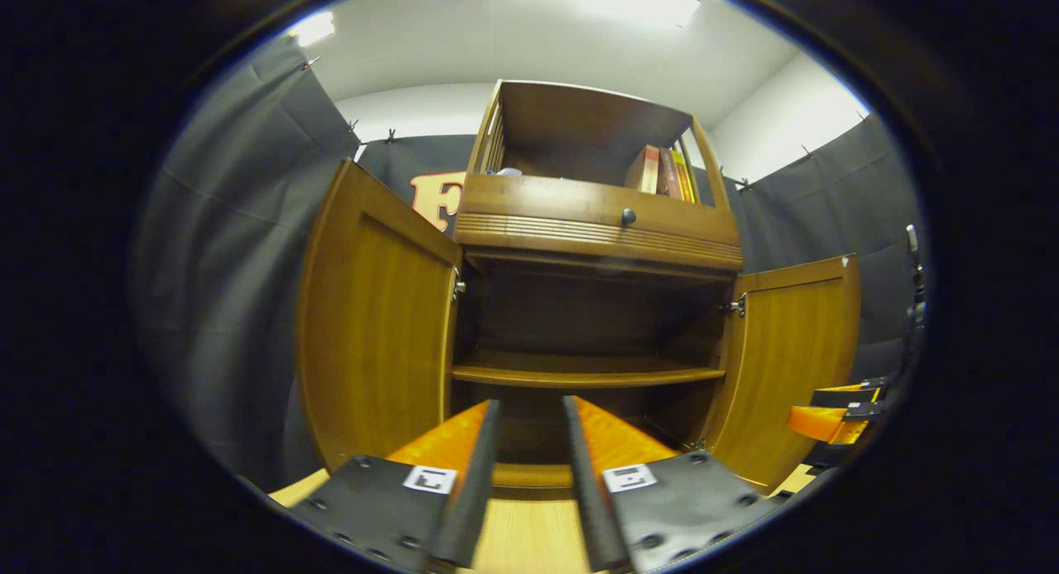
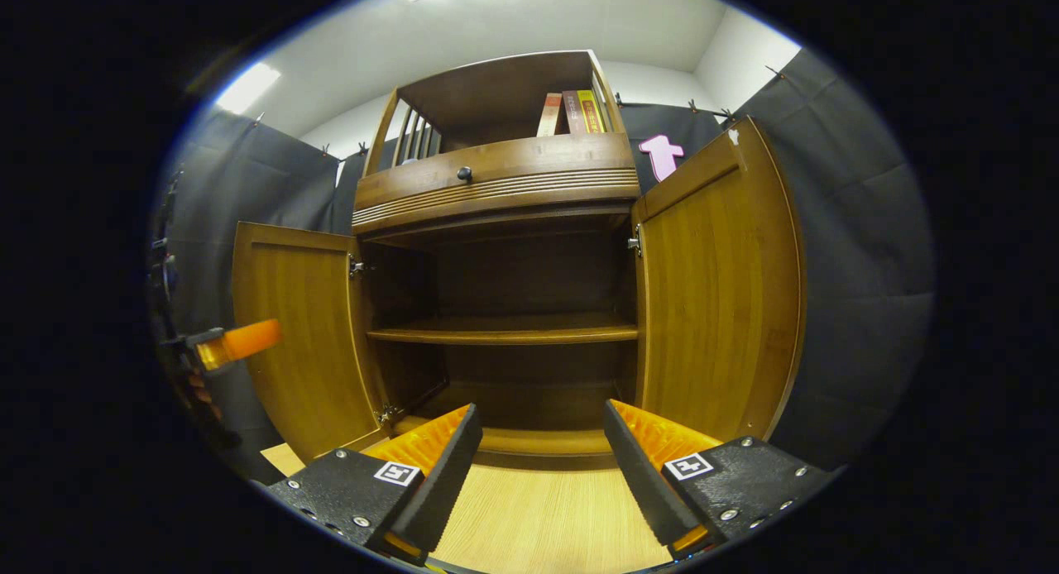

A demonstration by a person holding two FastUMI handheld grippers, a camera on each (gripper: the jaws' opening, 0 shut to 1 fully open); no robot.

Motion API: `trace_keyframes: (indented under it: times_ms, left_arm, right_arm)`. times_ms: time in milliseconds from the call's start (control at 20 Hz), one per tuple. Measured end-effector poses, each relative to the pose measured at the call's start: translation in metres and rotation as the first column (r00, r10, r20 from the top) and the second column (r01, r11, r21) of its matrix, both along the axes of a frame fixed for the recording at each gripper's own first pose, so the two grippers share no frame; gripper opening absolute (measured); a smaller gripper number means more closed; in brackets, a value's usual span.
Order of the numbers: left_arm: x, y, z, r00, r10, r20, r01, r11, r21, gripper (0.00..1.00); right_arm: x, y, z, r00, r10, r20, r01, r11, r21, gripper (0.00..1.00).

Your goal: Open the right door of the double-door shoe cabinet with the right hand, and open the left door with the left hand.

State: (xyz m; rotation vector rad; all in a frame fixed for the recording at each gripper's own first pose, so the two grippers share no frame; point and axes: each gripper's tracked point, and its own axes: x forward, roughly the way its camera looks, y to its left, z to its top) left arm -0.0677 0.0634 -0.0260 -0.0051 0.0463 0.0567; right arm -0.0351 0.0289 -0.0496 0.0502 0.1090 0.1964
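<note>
Now both doors of the cabinet (image 1: 596, 227) stand swung wide. In the left gripper view my left gripper (image 1: 531, 417) has its fingers apart with nothing between them, low over the pale wood floor (image 1: 529, 541) and aimed at the open lower bay. The left door (image 1: 376, 342) hangs open just beside it, the right door (image 1: 794, 359) open across the bay. A shelf (image 1: 587, 371) crosses the dark inside. Above sit a drawer knob (image 1: 628, 217) and some books (image 1: 666, 173) on the top ledge. My right gripper (image 1: 831, 417) shows at the far edge, near the right door but apart from it.

In the right gripper view that gripper (image 2: 542, 421) also has its fingers spread and empty, facing the bay, not touching either door.
</note>
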Motion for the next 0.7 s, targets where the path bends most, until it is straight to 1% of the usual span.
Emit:
trace_keyframes:
  times_ms: [50, 200, 300, 350, 450, 500, 550, 600, 650, 700]
  left_arm:
    - [0.005, -0.013, -0.006, 1.0, -0.018, -0.01, 0.017, 1.0, -0.013, 0.63]
    - [0.014, -0.04, -0.017, 0.999, -0.045, -0.011, 0.045, 0.999, -0.001, 0.98]
    - [0.017, -0.05, -0.017, 0.999, -0.045, 0.014, 0.045, 0.999, -0.028, 0.98]
    - [0.02, -0.053, -0.016, 0.999, -0.039, 0.028, 0.04, 0.998, -0.053, 0.96]
    - [0.022, -0.054, -0.013, 0.999, -0.01, 0.048, 0.014, 0.997, -0.08, 0.95]
    - [0.022, -0.051, -0.014, 0.998, 0.008, 0.055, -0.004, 0.997, -0.08, 0.97]
    - [0.023, -0.048, -0.013, 0.998, 0.023, 0.063, -0.018, 0.997, -0.073, 0.95]
    - [0.023, -0.045, -0.01, 0.997, 0.037, 0.072, -0.032, 0.997, -0.065, 0.95]
    - [0.023, -0.041, -0.002, 0.996, 0.045, 0.076, -0.041, 0.998, -0.055, 0.95]
    - [0.024, -0.04, -0.004, 0.996, 0.051, 0.074, -0.048, 0.998, -0.04, 0.95]
  right_arm:
    - [-0.003, 0.0, 0.002, 1.0, 0.008, 0.007, -0.008, 1.0, 0.002, 0.92]
    - [-0.009, -0.006, 0.005, 1.0, 0.003, 0.024, -0.002, 1.0, -0.003, 0.92]
    - [-0.013, -0.011, 0.005, 0.999, -0.003, 0.033, 0.003, 1.0, 0.011, 0.92]
    - [-0.014, -0.011, 0.004, 0.999, -0.006, 0.032, 0.006, 1.0, 0.021, 0.92]
    - [-0.015, -0.015, 0.002, 1.0, -0.007, 0.027, 0.006, 1.0, 0.031, 0.92]
    - [-0.016, -0.017, 0.003, 0.999, -0.007, 0.031, 0.006, 0.999, 0.032, 0.92]
    - [-0.016, -0.018, 0.003, 0.999, -0.004, 0.034, 0.003, 0.999, 0.032, 0.92]
    - [-0.017, -0.019, 0.004, 0.999, -0.003, 0.037, 0.002, 1.0, 0.03, 1.0]
    - [-0.015, -0.02, 0.004, 0.999, -0.003, 0.037, 0.002, 1.0, 0.028, 1.0]
    - [-0.014, -0.021, 0.004, 0.999, -0.001, 0.038, 0.0, 1.0, 0.029, 1.0]
